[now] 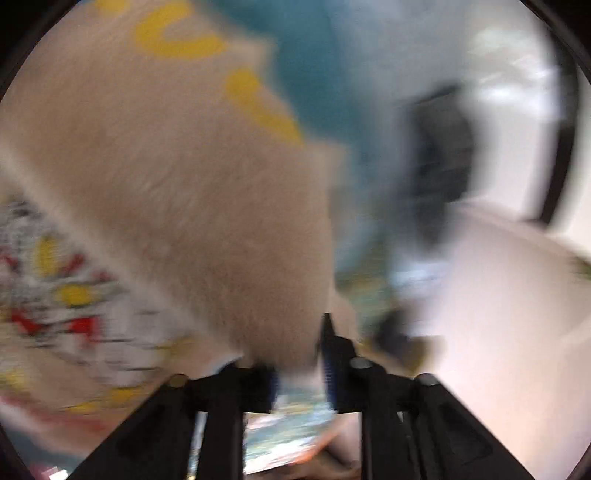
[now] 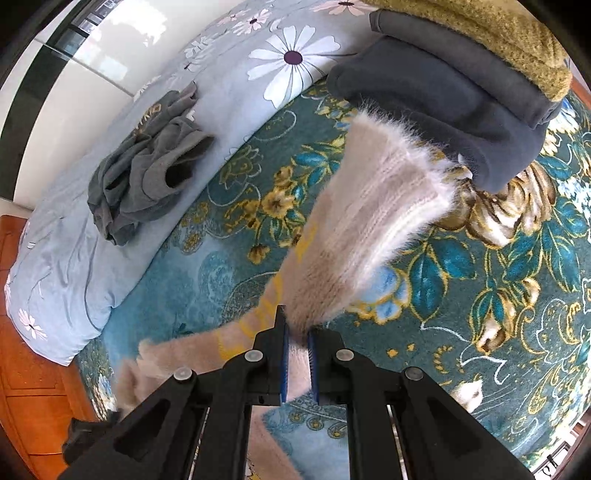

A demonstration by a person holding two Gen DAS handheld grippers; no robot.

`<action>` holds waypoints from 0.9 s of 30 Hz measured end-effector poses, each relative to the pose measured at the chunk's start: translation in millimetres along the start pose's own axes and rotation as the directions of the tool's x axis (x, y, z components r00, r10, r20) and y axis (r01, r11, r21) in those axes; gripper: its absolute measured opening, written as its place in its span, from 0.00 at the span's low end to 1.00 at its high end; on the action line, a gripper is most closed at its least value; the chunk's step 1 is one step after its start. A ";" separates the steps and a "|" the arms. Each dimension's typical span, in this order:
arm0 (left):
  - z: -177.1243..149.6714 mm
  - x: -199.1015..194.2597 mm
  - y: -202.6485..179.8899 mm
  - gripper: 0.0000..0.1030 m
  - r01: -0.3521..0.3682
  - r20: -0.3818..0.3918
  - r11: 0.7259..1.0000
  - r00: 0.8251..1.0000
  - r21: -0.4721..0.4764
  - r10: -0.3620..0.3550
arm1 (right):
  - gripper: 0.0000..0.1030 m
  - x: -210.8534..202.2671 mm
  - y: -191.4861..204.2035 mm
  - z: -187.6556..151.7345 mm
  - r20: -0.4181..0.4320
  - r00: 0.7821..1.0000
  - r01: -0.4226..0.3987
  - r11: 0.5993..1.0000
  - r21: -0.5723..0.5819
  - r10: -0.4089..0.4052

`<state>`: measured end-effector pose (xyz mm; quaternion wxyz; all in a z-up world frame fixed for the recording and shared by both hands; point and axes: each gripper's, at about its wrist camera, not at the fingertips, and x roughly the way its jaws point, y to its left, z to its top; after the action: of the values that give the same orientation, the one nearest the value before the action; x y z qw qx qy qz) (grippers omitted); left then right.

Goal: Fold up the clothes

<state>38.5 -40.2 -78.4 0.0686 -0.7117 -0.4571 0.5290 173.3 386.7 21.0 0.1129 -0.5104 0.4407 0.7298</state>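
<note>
A fuzzy beige sweater with yellow letters (image 2: 369, 210) hangs over the teal floral bedspread (image 2: 517, 277). My right gripper (image 2: 297, 341) is shut on a bunch of its fabric, with the ribbed hem fanning out ahead. In the left wrist view, which is heavily blurred, the same beige sweater (image 1: 177, 177) fills the middle and drapes down between the fingers of my left gripper (image 1: 295, 354), whose jaws stand close on the fabric. A white printed patch with red and yellow marks (image 1: 66, 302) shows at the left.
A folded stack of a dark grey garment (image 2: 454, 96) under an olive knit (image 2: 491, 33) lies at the back right. A crumpled grey sweatshirt (image 2: 147, 162) lies on a light blue daisy quilt (image 2: 66, 258) at the left. Wooden floor (image 2: 33, 387) lies beyond the bed edge.
</note>
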 end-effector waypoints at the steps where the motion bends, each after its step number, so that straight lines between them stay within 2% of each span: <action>1: 1.3 13.4 8.2 0.46 -0.096 -0.047 0.995 0.994 -0.016 0.095 | 0.09 1.4 0.3 0.1 -0.003 1.000 0.006 1.000 0.002 -0.006; 2: 0.1 22.2 15.6 0.46 -0.149 -0.086 0.988 0.986 -0.031 0.146 | 0.09 1.8 1.4 0.3 -0.004 1.000 0.013 1.000 0.002 -0.013; 4: -11.9 20.5 26.5 0.49 -0.090 -0.127 0.994 0.989 -0.062 0.081 | 0.09 0.5 6.5 0.6 0.000 1.000 0.024 1.000 -0.012 -0.024; 6: -25.4 0.9 29.3 0.54 0.013 -0.137 0.998 0.990 -0.066 -0.022 | 0.09 -5.4 20.5 -0.1 0.021 0.999 0.043 0.997 -0.067 -0.041; 8: -33.7 -29.9 35.3 0.57 0.077 -0.122 0.995 0.989 -0.058 -0.083 | 0.09 -13.3 46.7 -4.1 0.058 0.996 0.070 0.984 -0.161 -0.062; 11: -30.7 -80.7 49.4 0.57 0.106 -0.049 0.994 0.993 -0.034 -0.108 | 0.09 -25.7 100.4 -21.2 0.108 0.993 0.076 0.944 -0.320 -0.043; 13: -24.4 -125.2 67.4 0.57 0.086 0.033 0.996 0.996 -0.017 -0.086 | 0.09 -34.7 146.1 -41.6 0.144 0.989 0.079 0.890 -0.450 -0.015; 15: -14.4 -153.8 82.7 0.57 0.109 0.098 0.993 0.990 -0.041 -0.105 | 0.09 -36.8 193.1 -75.8 0.150 0.988 0.064 0.820 -0.568 0.027; 17: -7.8 -181.9 106.9 0.58 0.142 0.160 0.986 0.979 -0.085 -0.127 | 0.09 -28.4 240.6 -120.6 0.115 0.991 0.032 0.733 -0.680 0.063; 19: -8.1 -204.5 129.8 0.58 0.163 0.200 0.979 0.970 -0.126 -0.136 | 0.08 -7.1 273.1 -160.7 0.065 0.997 0.015 0.662 -0.749 0.052; 21: -8.8 -219.9 153.6 0.58 0.178 0.220 0.970 0.965 -0.169 -0.139 | 0.08 26.2 302.2 -204.6 0.013 1.000 0.008 0.595 -0.803 0.005; 23: -9.7 -237.9 177.7 0.58 0.182 0.217 0.962 0.967 -0.205 -0.137 | 0.08 63.1 324.2 -245.5 -0.007 0.997 0.032 0.521 -0.853 -0.074; 25: -11.3 -255.8 200.6 0.58 0.179 0.210 0.955 0.969 -0.235 -0.130 | 0.08 99.1 337.6 -280.6 -0.017 0.985 0.062 0.449 -0.892 -0.169; 27: -9.9 -264.0 216.8 0.60 0.164 0.203 0.955 0.972 -0.247 -0.114 | 0.10 123.2 343.9 -304.4 -0.023 0.970 0.077 0.397 -0.915 -0.243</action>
<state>165.9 -351.5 -17.9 -0.0321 -0.6277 -0.5766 0.5220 102.6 -80.9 70.8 -0.1455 -0.5840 -0.0682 0.7957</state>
